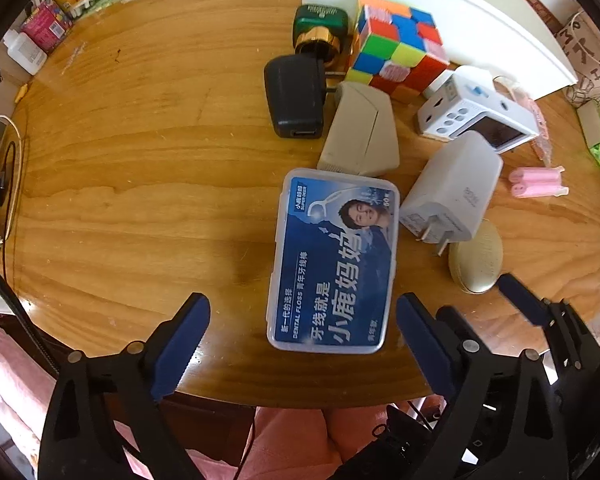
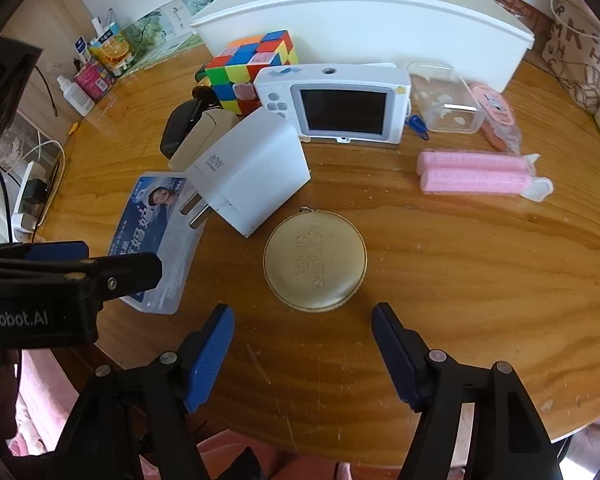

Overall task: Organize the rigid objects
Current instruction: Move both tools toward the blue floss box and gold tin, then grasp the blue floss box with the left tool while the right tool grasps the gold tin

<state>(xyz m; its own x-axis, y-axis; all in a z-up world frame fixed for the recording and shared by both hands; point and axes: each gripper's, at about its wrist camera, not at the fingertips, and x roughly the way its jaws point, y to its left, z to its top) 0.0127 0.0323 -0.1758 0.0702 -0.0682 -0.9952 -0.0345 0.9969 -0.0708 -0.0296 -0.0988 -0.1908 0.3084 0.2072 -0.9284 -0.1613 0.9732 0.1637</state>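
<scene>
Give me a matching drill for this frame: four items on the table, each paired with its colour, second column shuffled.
Items:
1. dental floss box
2. round zip case
3. foam rollers
4. USB charger

Colours:
A. pink
B. black
C. blue label, clear plastic
D. beige

Pairs: 1-C, 2-D, 3-A, 4-B

Dental floss box (image 1: 334, 264) lying flat, blue label up, just ahead of the left gripper (image 1: 300, 344). Round beige case (image 2: 315, 261) sitting flat just ahead of the right gripper (image 2: 303, 354); white charger (image 2: 252, 172) lying beyond it, prongs pointing left.
</scene>
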